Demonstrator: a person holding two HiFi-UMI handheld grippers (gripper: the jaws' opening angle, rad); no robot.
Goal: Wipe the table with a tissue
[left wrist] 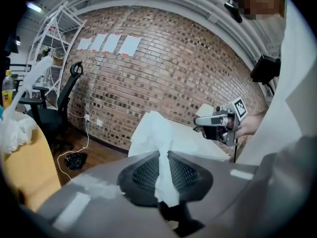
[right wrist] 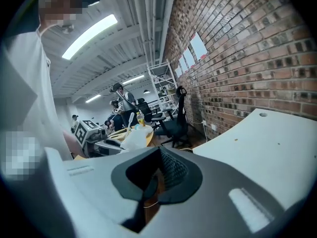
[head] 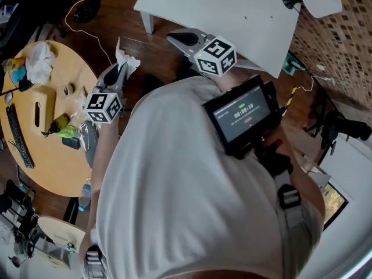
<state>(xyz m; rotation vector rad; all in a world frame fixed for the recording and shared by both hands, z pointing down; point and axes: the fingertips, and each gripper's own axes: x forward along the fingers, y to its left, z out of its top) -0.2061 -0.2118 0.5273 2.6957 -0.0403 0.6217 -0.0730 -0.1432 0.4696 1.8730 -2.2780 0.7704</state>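
Left claw [left wrist: 165,157] clenched on a crumpled white tissue [left wrist: 154,132], its free end fanning upward; right claw [right wrist: 157,157] clenched, holding nothing.

A round wooden table [head: 55,167] carries a black keyboard [head: 17,138], a roll of tape [head: 68,89] and a crumpled white bag [head: 39,61]. On the dark wooden floor [head: 116,16] a white cable [head: 66,21] lies beside a black bag [head: 87,9]. White sheets [left wrist: 130,44] hang on the brick wall [left wrist: 163,78]. A black office chair [left wrist: 64,108] stands near a white shelf rack [left wrist: 54,38].
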